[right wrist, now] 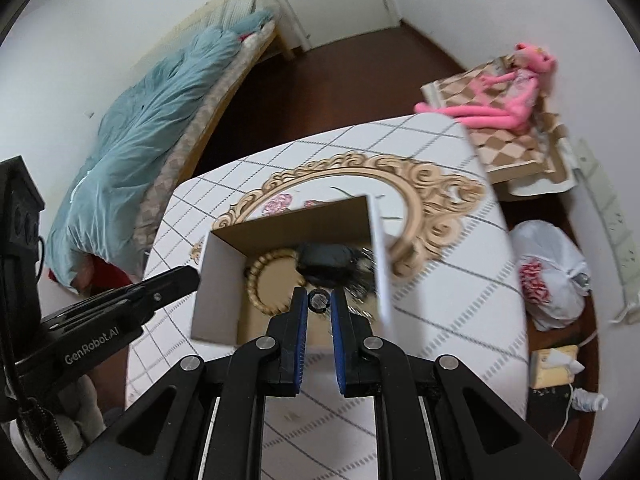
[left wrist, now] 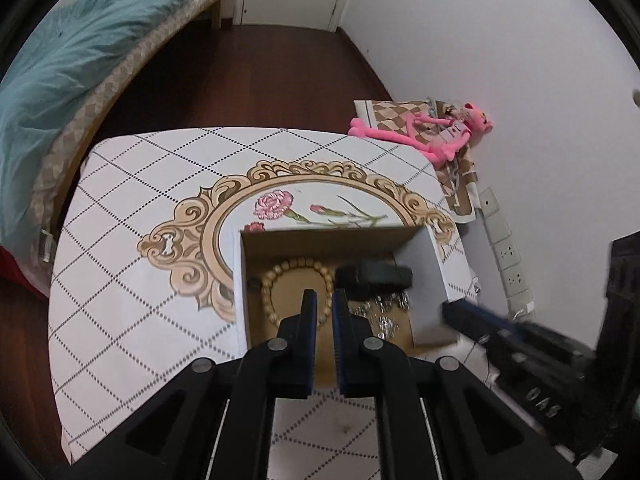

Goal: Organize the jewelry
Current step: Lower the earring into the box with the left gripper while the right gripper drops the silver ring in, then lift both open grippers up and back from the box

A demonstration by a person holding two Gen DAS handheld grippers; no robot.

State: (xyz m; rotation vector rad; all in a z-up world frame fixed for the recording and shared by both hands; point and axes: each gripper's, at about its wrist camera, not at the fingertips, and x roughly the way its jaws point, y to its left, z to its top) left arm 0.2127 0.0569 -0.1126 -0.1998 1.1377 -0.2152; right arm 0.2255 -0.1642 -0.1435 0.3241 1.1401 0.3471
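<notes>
Left wrist view: the left gripper [left wrist: 324, 300] hangs over the open cardboard box [left wrist: 320, 236], angled down, fingers nearly closed and holding nothing. Inside lie a wooden bead bracelet [left wrist: 280, 276], a dark pouch [left wrist: 372, 276] and silver jewelry [left wrist: 384, 312].

Right wrist view: the right gripper [right wrist: 319, 300], over the box [right wrist: 288, 220], pinches a small dark ring [right wrist: 319, 301] at its tips.

Box [left wrist: 424, 264]: cardboard, brown matt inside, white outside. Bracelet [left wrist: 296, 270]: smooth pale beads, wood-like. Ring [right wrist: 319, 300]: shiny metal. Tablecloth [left wrist: 132, 264]: printed, smooth. Gripper pads [left wrist: 310, 320]: ribbed blue.
</notes>
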